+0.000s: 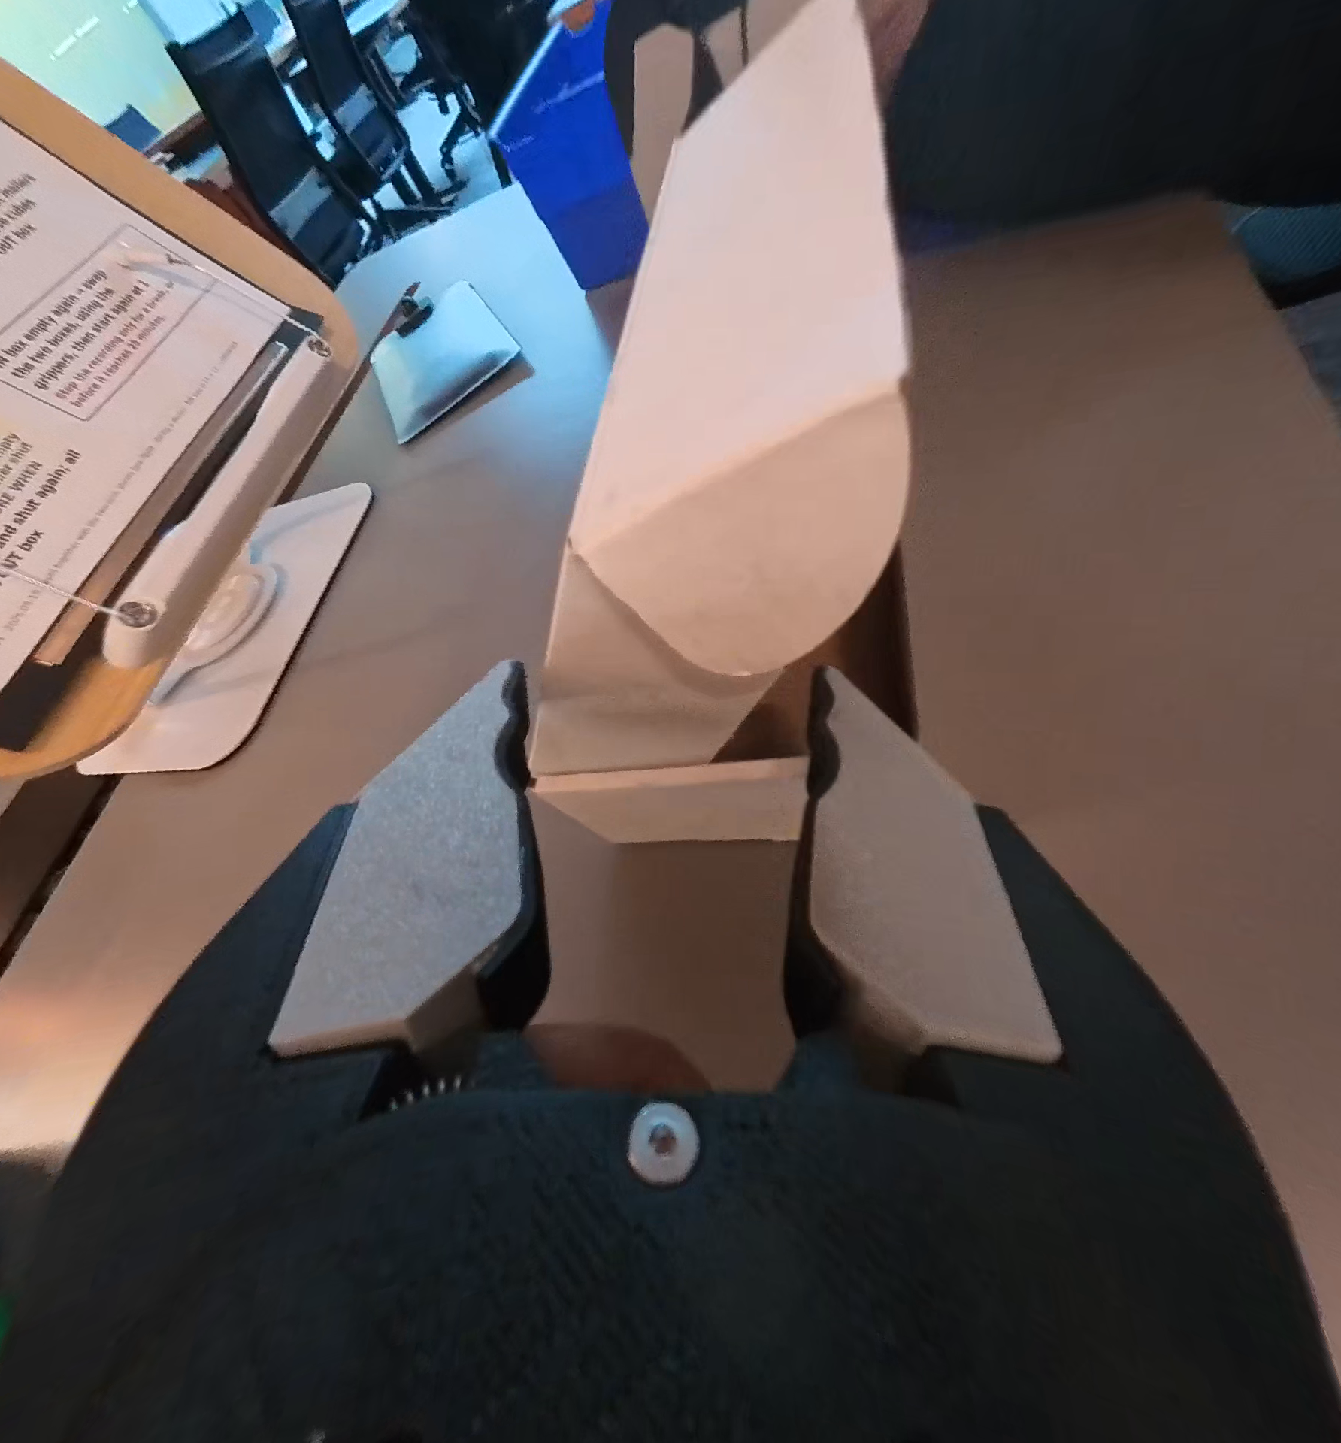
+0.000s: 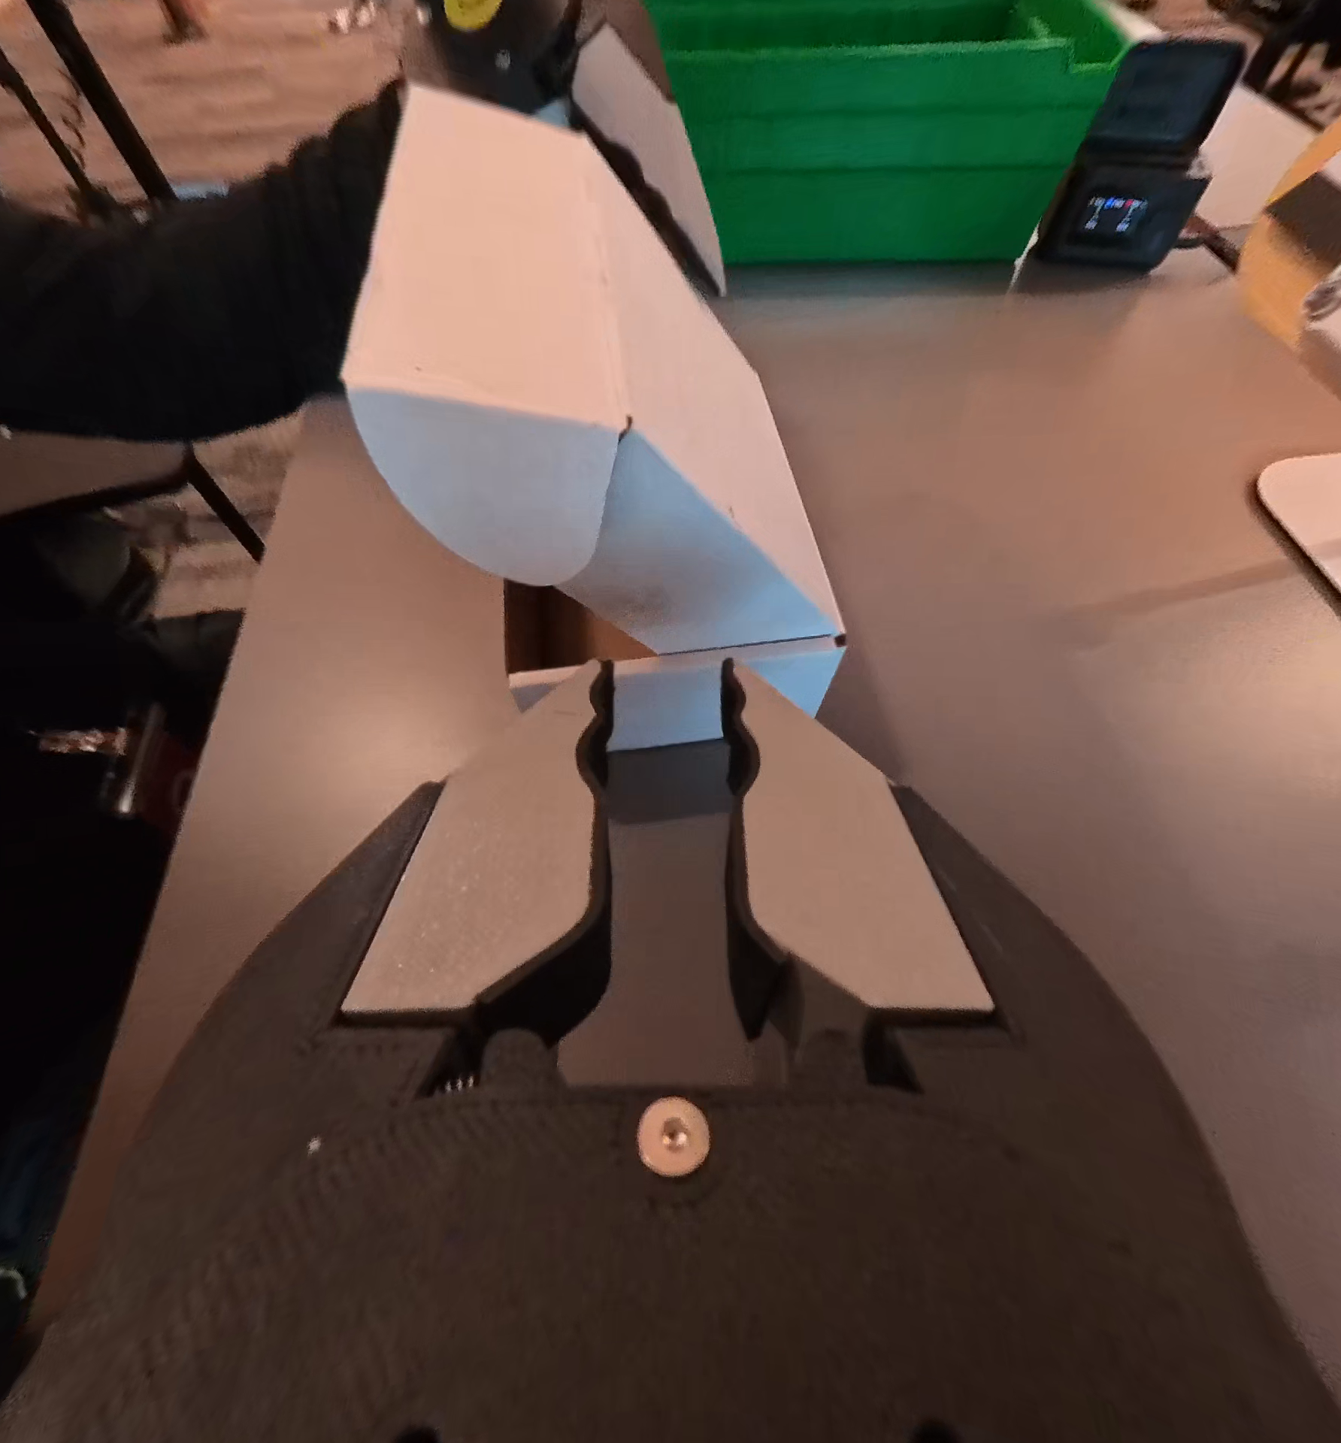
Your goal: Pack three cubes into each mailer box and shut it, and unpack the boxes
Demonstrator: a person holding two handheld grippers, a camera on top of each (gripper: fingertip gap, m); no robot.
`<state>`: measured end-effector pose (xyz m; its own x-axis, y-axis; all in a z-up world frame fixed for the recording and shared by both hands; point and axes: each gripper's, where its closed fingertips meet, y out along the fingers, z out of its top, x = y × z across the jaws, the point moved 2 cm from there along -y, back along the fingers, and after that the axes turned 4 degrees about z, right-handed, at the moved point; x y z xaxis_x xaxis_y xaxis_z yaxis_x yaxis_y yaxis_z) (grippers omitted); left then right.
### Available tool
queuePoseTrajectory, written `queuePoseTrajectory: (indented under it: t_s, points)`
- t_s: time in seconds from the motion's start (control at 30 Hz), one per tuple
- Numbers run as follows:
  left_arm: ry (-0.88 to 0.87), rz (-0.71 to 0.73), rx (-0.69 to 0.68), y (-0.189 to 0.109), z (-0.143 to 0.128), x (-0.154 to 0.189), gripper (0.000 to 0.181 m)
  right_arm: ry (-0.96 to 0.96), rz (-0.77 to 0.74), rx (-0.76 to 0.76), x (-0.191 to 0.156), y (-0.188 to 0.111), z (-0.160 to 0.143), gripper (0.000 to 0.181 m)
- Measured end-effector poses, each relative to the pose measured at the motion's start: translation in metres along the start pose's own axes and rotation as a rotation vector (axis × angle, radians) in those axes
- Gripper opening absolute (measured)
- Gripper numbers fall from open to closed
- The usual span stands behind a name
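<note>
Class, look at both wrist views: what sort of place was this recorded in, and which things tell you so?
Probably an office or lab set up for recording tasks. Black office chairs stand at desks behind, an instruction sheet is propped on the table, and a green crate sits at the far edge.

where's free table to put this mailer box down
Bare table lies right of the mailer box, between it and the white pad. Crowded farther back: green bin and black device.
</note>
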<state>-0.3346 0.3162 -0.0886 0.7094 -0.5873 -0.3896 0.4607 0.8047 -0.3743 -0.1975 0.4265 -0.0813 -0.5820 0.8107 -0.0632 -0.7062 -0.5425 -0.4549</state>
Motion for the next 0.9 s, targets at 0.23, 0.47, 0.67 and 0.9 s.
queuePoseTrajectory:
  t_s: [0.23, 0.47, 0.67, 0.9]
  points:
    - [-0.145, -0.109, 0.269, -0.044, 0.038, 0.002, 0.069, 0.059, -0.005, 0.18, 0.007, -0.01, 0.024, 0.04]
    - [-0.285, 0.042, 0.553, -0.072, 0.069, -0.045, 0.0, 0.189, -0.024, 0.489, 0.021, -0.022, 0.062, 0.042]
    - [-0.387, 0.271, 0.569, -0.071, 0.062, -0.082, 0.0, 0.281, 0.089, 0.532, 0.015, -0.006, 0.07, 0.047]
    - [-0.489, 0.167, 0.389, -0.032, 0.04, -0.075, 0.0, 0.252, 0.104, 0.491, 0.007, 0.004, 0.07, 0.047]
